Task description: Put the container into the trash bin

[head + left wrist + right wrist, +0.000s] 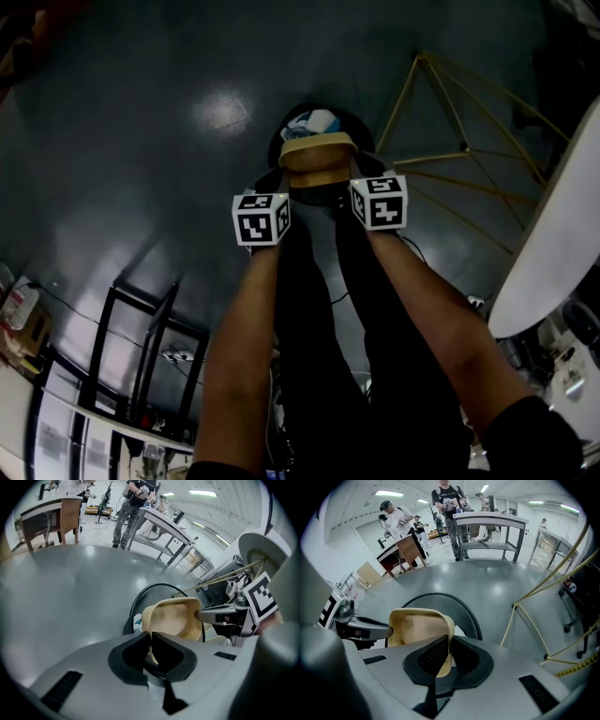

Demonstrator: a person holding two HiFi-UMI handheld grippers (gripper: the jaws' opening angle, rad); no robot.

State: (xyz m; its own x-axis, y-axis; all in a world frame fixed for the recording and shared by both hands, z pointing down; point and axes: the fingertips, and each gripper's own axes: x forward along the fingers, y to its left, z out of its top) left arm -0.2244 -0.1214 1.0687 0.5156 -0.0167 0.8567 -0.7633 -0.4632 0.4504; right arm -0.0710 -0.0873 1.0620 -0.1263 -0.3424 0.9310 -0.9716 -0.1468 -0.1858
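Head view: the tan container point(317, 159) hangs right over the mouth of the black mesh trash bin point(361, 127), its long side running across between the two grippers. The left gripper point(287, 180) pinches the left wall and the right gripper point(352, 178) pinches the right wall, both pointing steeply down, neither nearer than the other. In each gripper view the jaws stand narrow, closed on the thin tan wall point(171, 618) point(419, 625), with the bin's mesh point(150, 597) point(461, 606) just beyond and below. Some blue and white rubbish point(314, 120) already lies inside. The bin stands on the grey floor point(141, 141). Judging by this, a straight drop would land it inside.
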